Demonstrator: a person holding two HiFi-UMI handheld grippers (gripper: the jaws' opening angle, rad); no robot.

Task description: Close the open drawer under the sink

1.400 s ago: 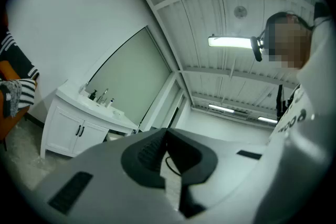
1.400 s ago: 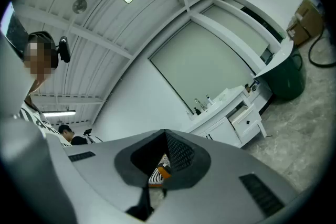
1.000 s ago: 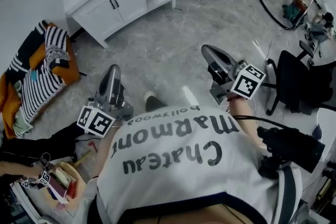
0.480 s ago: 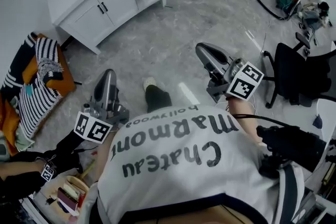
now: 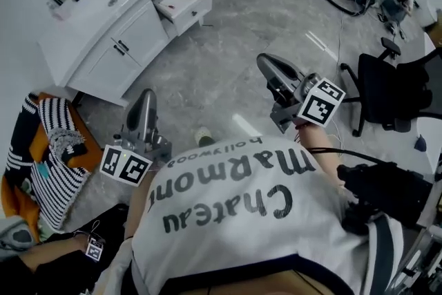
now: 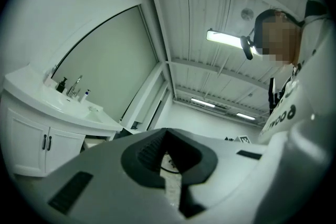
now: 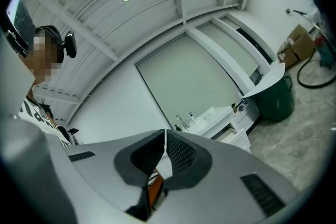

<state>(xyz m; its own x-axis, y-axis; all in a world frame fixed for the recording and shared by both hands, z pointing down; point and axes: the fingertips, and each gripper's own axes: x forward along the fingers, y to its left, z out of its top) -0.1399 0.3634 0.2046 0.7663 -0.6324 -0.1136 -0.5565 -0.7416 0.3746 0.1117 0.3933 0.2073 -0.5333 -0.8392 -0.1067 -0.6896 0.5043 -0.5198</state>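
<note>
Two grippers closed, drawer [image 5: 181, 2] open
Over the grey floor [image 5: 228, 59] hang the left gripper [image 5: 146, 96] and the right gripper [image 5: 265, 63], jaws together on nothing; the drawer juts from the white sink cabinet [image 5: 114, 38], well apart from both, at the head view's upper left

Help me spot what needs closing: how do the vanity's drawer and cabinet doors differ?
The drawer stands pulled out with its inside showing; the cabinet doors sit shut. The drawer front is short and wide; the cabinet doors are tall. In the head view the drawer lies right of the cabinet doors. Both are white.
</note>
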